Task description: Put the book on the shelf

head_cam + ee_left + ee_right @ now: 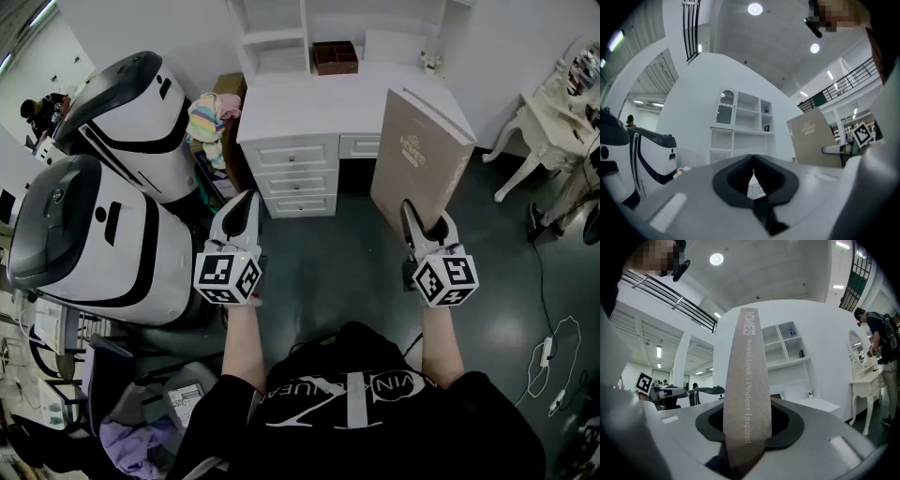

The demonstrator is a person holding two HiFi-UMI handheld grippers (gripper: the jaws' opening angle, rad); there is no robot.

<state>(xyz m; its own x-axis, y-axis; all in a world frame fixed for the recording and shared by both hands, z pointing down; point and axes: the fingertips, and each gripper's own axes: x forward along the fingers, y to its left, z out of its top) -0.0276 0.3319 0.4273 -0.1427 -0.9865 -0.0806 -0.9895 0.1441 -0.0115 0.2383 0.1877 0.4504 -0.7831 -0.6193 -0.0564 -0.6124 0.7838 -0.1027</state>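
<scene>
A large beige hardcover book (417,155) stands upright in front of me, its spine (745,380) running up between the jaws in the right gripper view. My right gripper (424,221) is shut on the book's lower edge, in front of the white desk (309,103). My left gripper (246,202) is held level with it at the left, shut with nothing in it; its pads meet in the left gripper view (753,160). The white shelf unit (281,37) rises at the back of the desk, and its open compartments (743,122) show ahead. The book (813,138) also appears at the right of the left gripper view.
Two big white and black machines (94,234) stand at the left. A brown box (335,56) sits on the desk near the shelves. A white table (553,122) is at the right, with a person (876,333) beside it. A cable (548,352) lies on the dark floor.
</scene>
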